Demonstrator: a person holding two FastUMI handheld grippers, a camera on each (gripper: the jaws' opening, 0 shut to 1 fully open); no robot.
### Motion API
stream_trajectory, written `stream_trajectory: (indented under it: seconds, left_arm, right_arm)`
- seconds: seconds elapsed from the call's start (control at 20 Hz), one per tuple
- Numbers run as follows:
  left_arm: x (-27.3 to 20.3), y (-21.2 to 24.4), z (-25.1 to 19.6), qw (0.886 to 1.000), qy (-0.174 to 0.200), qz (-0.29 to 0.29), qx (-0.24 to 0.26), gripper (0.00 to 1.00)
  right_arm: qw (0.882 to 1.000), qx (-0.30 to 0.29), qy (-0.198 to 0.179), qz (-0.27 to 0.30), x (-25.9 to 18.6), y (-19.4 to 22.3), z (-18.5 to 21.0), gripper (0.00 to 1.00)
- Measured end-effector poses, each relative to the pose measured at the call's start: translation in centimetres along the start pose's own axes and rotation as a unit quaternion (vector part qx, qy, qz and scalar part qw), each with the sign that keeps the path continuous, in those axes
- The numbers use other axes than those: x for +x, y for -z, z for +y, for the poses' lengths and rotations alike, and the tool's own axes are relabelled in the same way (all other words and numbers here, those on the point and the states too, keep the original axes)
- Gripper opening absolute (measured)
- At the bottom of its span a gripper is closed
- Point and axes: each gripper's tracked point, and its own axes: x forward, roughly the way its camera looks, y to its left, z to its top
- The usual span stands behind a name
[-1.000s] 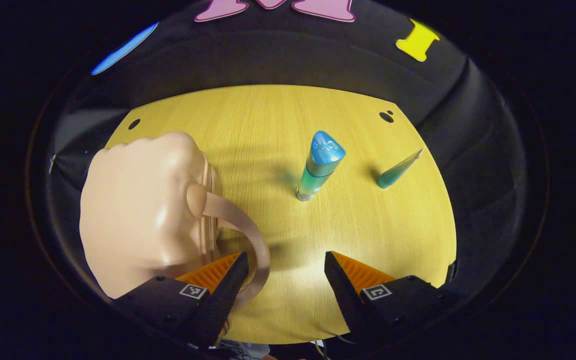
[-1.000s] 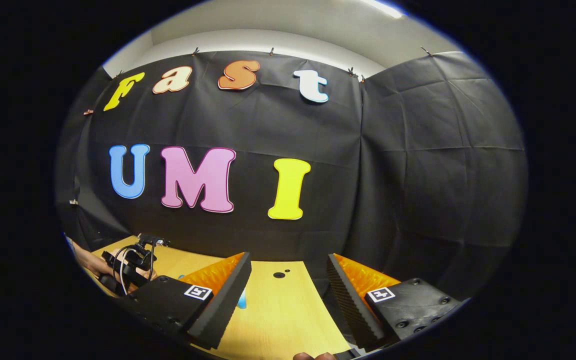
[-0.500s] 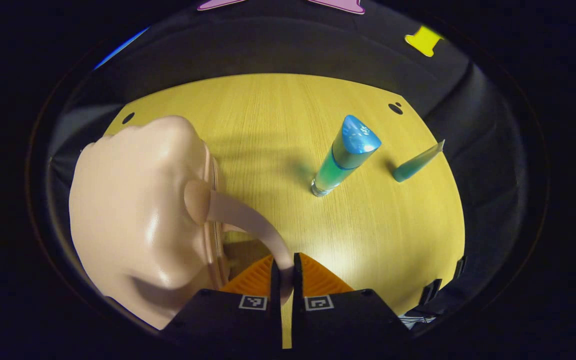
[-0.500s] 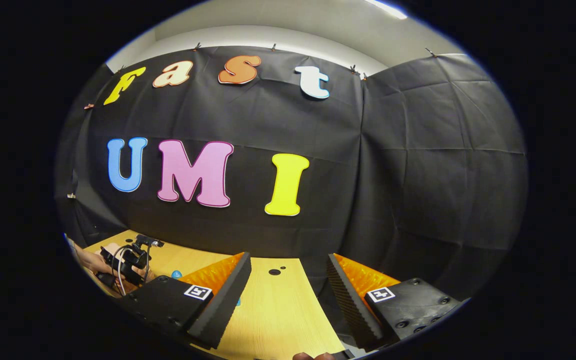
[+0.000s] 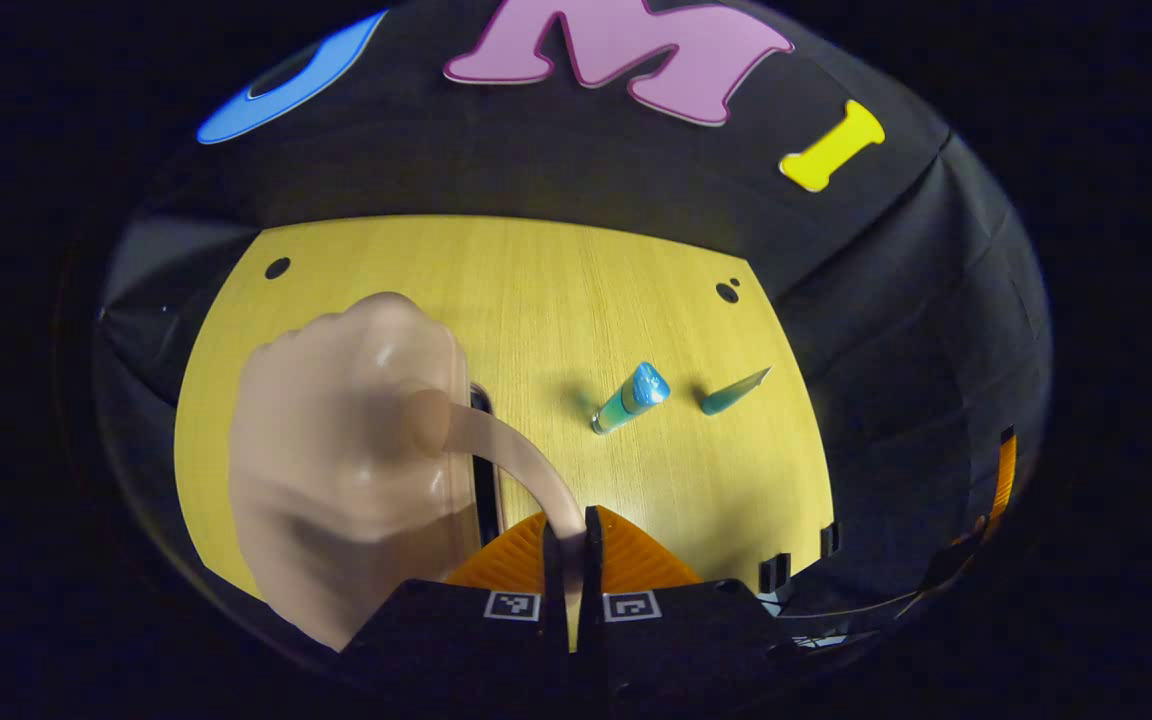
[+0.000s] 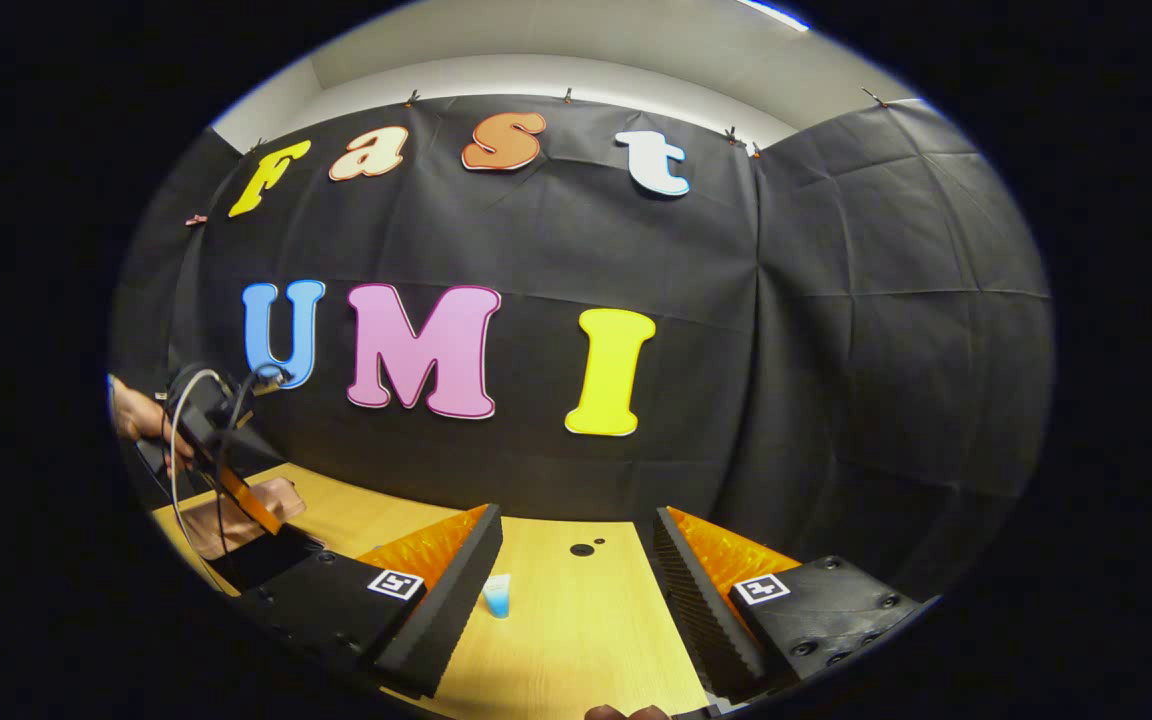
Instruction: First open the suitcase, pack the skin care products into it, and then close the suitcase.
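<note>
Suitcase (image 5: 346, 470), pale pink, lies on the wooden table (image 5: 576, 300) just ahead and left of the left gripper (image 5: 573, 535), whose fingers are clamped on its curved handle (image 5: 516, 465); a dark gap shows along its edge. Farther ahead to that gripper's right lie a blue-capped bottle (image 5: 628, 399) and a teal tube (image 5: 733, 392). The right gripper (image 6: 576, 575) hangs with fingers spread, gripping nothing, above the table.

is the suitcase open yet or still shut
Partly open. In the left gripper view a dark gap shows along the suitcase seam beside the handle, which the left gripper pinches.
</note>
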Motion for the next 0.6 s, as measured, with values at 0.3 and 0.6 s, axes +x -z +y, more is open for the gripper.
stream_trajectory:
  seconds: [0.3, 0.6]
  left_arm:
    - [-10.8, -4.2, 9.3, 0.992, -0.042, -0.105, -0.047, 0.08]
    - [-17.1, -5.8, 24.2, 0.98, -0.086, -0.157, -0.086, 0.08]
  right_arm:
    - [0.998, 0.009, -0.065, 0.0, 3.0, 0.4, 4.8, 0.96]
    - [0.998, 0.008, -0.053, 0.012, 4.8, 0.3, 11.6, 0.99]
